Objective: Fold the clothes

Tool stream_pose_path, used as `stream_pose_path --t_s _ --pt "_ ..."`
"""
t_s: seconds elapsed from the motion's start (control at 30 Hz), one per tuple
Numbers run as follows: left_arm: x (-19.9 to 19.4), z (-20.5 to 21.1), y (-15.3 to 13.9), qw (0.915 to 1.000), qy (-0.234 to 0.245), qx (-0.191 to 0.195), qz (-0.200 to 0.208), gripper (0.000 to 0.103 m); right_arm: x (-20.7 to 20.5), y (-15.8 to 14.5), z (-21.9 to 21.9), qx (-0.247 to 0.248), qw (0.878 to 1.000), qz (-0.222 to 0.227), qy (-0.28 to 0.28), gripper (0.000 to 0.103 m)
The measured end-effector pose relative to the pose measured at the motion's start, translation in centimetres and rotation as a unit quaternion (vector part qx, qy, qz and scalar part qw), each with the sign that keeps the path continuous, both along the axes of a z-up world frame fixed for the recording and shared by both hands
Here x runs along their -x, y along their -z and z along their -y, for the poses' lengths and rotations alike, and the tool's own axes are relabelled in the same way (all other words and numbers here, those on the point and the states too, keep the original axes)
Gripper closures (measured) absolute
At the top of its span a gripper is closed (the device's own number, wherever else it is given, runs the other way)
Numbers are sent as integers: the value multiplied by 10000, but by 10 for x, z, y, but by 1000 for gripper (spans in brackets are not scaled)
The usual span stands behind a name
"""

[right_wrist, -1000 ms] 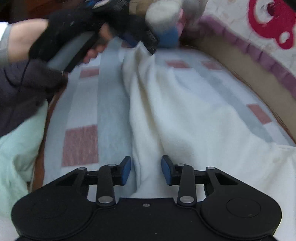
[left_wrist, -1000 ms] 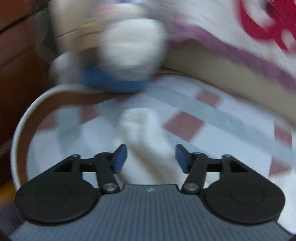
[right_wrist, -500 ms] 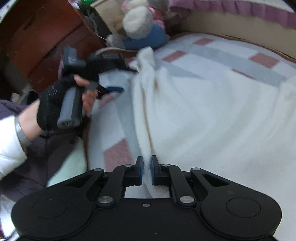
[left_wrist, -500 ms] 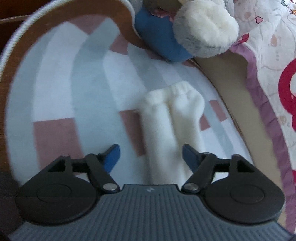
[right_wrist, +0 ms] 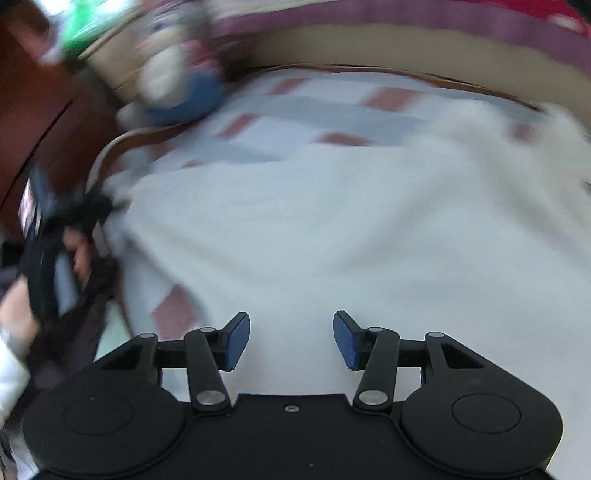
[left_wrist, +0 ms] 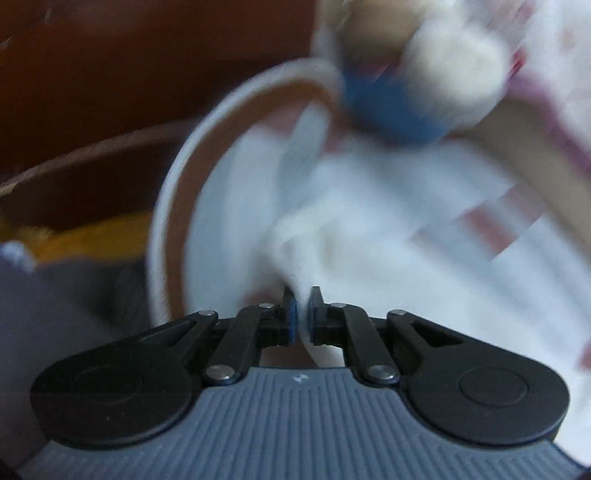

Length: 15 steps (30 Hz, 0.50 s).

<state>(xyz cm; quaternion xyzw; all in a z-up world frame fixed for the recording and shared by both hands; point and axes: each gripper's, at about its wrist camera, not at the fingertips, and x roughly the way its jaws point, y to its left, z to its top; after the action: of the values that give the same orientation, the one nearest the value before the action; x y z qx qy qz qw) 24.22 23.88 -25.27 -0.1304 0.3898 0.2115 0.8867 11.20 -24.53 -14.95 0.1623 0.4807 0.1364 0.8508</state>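
A white fleecy garment (right_wrist: 332, 221) lies spread over the checked bed cover (right_wrist: 332, 118). In the left wrist view my left gripper (left_wrist: 303, 317) is shut on a bunched edge of the white garment (left_wrist: 332, 251), with cloth pinched between the blue pads. In the right wrist view my right gripper (right_wrist: 291, 339) hovers over the garment with its jaws opening and nothing pinched between them. A gloved hand (right_wrist: 70, 251) holding the left gripper shows at the left edge of that view. Both views are blurred by motion.
A plush toy (left_wrist: 424, 92) in blue, grey and cream sits at the bed's far corner, also seen as a plush toy (right_wrist: 177, 88) from the right. Brown wooden furniture (left_wrist: 129, 74) stands beyond the bed's rounded edge (left_wrist: 170, 221). A purple-trimmed quilt (right_wrist: 406, 22) lies at the back.
My left gripper went from wide open around the garment's cuff end to shut on the cloth. My right gripper let go of the fold it pinched and opened, rolling as it moved.
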Motion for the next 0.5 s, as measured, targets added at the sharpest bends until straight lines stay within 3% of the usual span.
stream_pose_path --t_s 0.1,0.2,0.3,0.33,0.4,0.5 --pt "2 1 3 9991 -71 -270 -325 88 40 -22 54 288 9976 78 627 47" --pt "13 18 -23 9974 -32 -689 -184 82 97 -37 122 246 9898 93 1402 46" --pt "40 66 -58 9925 1054 -548 279 78 166 -37 190 -445 9710 223 2337 46" --pt "48 89 -67 9870 1474 -538 333 78 186 -34 206 -597 9629 264 2619 46" --pt "63 138 -87 9714 2311 -370 402 78 219 -31 226 -389 9498 342 3084 46" --pt "83 210 -114 9362 3489 80 415 76 266 -32 245 -202 9293 577 3643 46"
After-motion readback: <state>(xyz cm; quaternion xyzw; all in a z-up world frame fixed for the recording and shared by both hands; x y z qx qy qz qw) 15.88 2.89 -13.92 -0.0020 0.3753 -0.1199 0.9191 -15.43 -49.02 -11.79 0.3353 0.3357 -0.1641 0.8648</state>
